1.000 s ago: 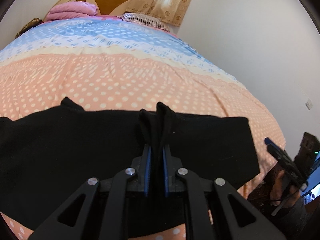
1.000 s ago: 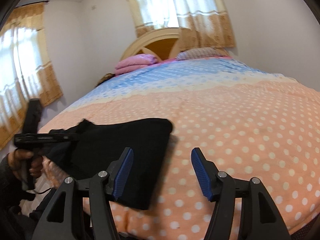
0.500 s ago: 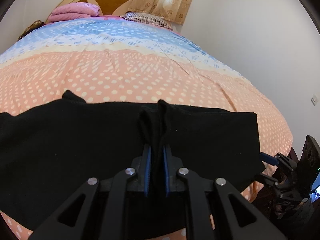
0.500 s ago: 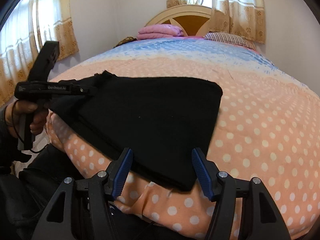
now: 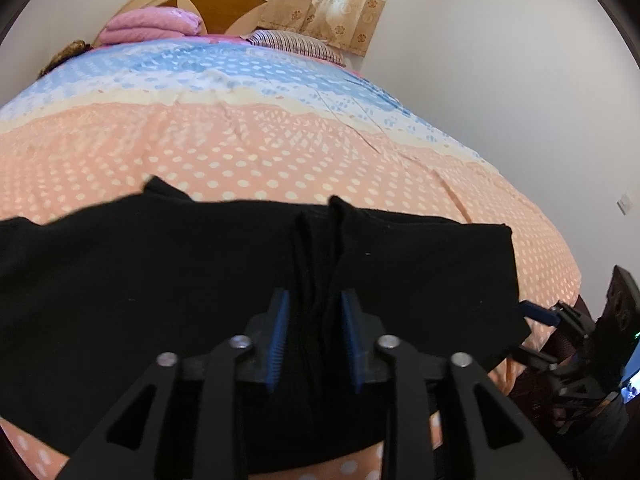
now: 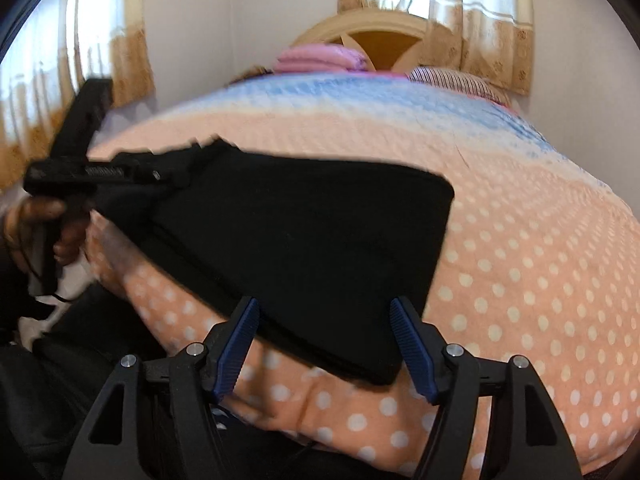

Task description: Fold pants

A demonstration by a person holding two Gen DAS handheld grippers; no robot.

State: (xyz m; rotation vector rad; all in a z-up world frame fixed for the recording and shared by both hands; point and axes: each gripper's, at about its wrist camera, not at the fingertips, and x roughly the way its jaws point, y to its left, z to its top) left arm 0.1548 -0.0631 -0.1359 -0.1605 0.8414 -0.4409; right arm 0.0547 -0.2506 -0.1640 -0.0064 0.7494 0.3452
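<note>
Left wrist view: the pants (image 5: 168, 280) lie as a broad black slab along the near edge of the bed (image 5: 280, 140), already doubled over, with stacked layers showing at the near edge in the right wrist view. The left gripper (image 5: 316, 334) pinches a bunched ridge of the fabric between its blue ribbed pads (image 5: 279, 332); the gap between the pads is filled with cloth, though they are not pressed tight together.

Right wrist view: the right gripper (image 6: 325, 344) is spread wide, its pads to either side of the near right corner of the pants (image 6: 304, 240). Whether either pad touches the cloth cannot be settled, as the frame is motion-blurred. At frame left the left gripper (image 6: 188, 168) holds the far corner of the garment, gripped by the person's hand (image 6: 48, 224).

Progress, as a judgement: at least one fold looks complete, giving a roughly rectangular panel with a square right edge. A further fold seems to be left, and the right corner has not yet been taken.

Materials: the pants are a matte, soft black knit, thick enough to hold a raised pleat. The bed cover is a smooth quilt, peach with white dots near, blue patterned farther off. Pink folded bedding (image 5: 152, 26) and a striped pillow (image 5: 296, 44) sit by the curved wooden headboard (image 5: 216, 4).
</note>
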